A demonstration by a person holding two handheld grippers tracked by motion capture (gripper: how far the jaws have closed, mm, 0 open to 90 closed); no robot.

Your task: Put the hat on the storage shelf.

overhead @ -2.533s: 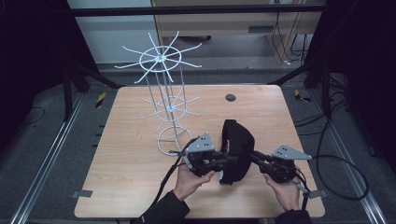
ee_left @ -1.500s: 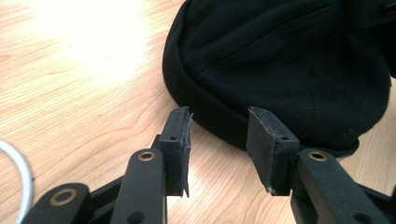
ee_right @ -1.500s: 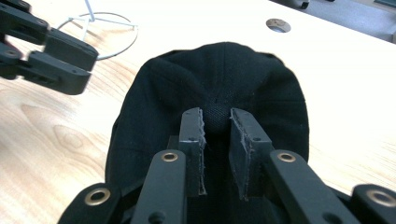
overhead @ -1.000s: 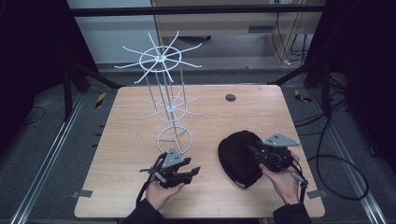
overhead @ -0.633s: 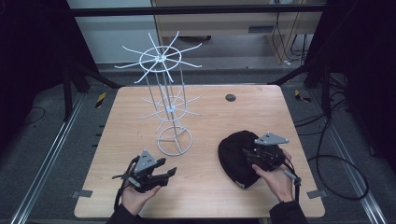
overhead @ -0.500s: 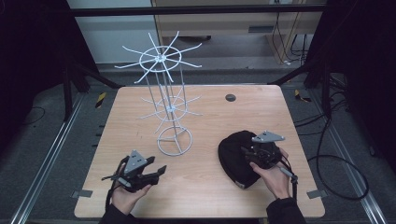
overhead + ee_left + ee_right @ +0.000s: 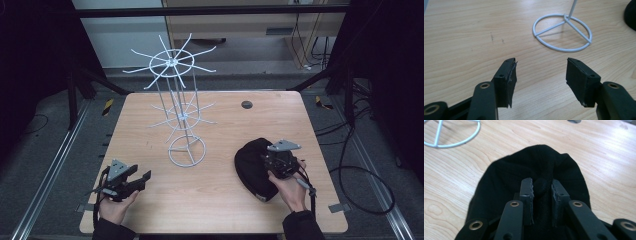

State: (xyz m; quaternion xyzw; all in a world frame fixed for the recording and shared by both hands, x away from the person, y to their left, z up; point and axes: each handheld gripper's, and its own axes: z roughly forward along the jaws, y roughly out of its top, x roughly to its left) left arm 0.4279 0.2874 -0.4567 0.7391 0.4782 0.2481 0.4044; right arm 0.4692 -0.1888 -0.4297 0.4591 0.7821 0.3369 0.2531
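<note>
Right gripper (image 7: 542, 192) clamped on a raised fold of the black cap (image 7: 534, 170), jaws pinching the fabric between them, rest of the cap spread flat on the bench (image 7: 614, 157) ahead of and around the jaws. Seen from the high view, cap (image 7: 252, 165) under and just left of the right gripper (image 7: 277, 160), hand (image 7: 290, 187) behind it. Left gripper (image 7: 540, 75) with jaws wide apart, nothing between them, bare bench (image 7: 461, 37) beneath. White wire stand (image 7: 562, 35) ahead of the left jaws, its ring base resting on the wood; cap well apart from these jaws, at the far right edge. In the high view, left gripper (image 7: 131, 181) near the bench's front left corner, stand (image 7: 180, 110) upright.
</note>
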